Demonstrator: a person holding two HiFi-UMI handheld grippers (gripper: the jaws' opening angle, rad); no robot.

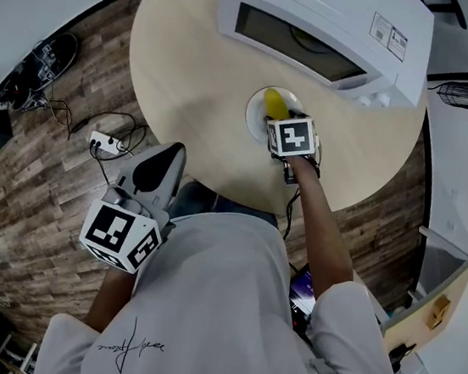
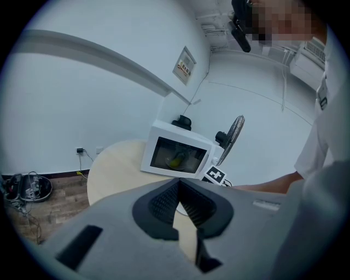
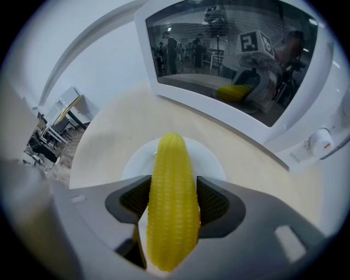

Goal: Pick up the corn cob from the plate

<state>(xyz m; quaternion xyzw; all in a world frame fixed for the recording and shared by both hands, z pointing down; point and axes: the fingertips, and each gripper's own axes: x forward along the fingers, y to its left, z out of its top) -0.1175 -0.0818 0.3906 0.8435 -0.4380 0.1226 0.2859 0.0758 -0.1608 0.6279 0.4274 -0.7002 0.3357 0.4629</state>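
Corn cob [image 3: 172, 202] on the plate [image 3: 134, 164], as far as we can tell, lengthwise between the jaws of the right claw [image 3: 174, 191]. The jaws stand wide, both pads against its flanks. We advise a firm mid-cob squeeze, then a straight lift. The left claw [image 2: 178, 205] is closed and empty.

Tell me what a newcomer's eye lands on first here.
The bright yellow corn cob stands out first, gripped in the right tongs at the white plate on the round pale table. Behind it sits a big white microwave with a dark window. The left tongs hang shut and empty off the table's near edge.
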